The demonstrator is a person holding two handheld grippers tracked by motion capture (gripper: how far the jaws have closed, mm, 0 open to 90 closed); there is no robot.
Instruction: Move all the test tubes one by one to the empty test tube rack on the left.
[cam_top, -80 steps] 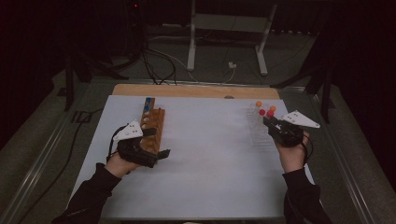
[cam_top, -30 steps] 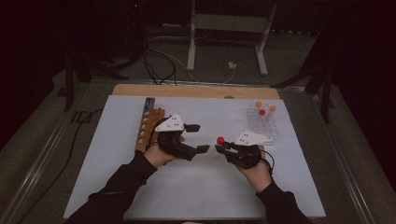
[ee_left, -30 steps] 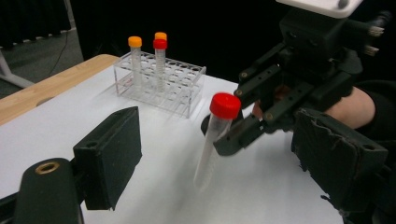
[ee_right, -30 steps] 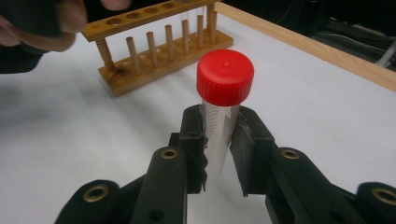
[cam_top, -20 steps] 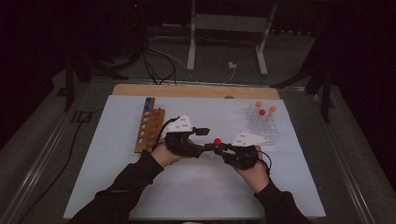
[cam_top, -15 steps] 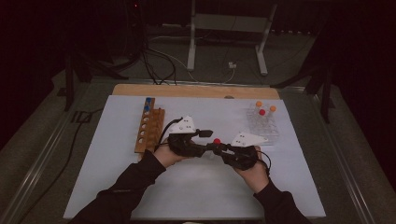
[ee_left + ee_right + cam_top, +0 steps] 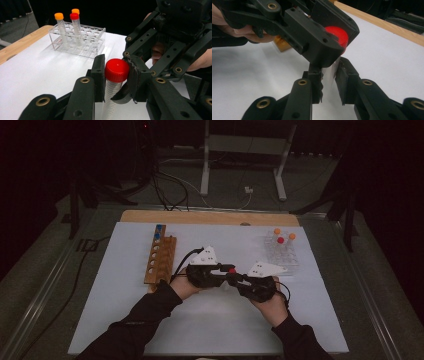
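A clear tube with a red cap (image 7: 232,270) is held upright over the middle of the white sheet. My right gripper (image 7: 238,279) is shut on the tube's ribbed body (image 7: 329,71) just below the cap. My left gripper (image 7: 227,270) comes in from the left, and its jaws have just been closing around the red cap (image 7: 117,70). Both pads now touch the cap's sides. In the right gripper view the left gripper (image 7: 337,37) covers most of the cap (image 7: 340,35). The tube's lower end is hidden.
A clear plastic rack (image 7: 282,251) at the right back holds two orange-capped tubes and one red-capped tube (image 7: 75,25). A wooden rack (image 7: 160,260) stands at the left with a blue-capped tube (image 7: 158,231) at its far end. A wooden board edge (image 7: 210,216) borders the sheet's far side.
The right hand brought the red-capped tube from the clear rack to the middle. The left gripper left the wooden rack, moved right to meet it, and closed its jaws on the cap.
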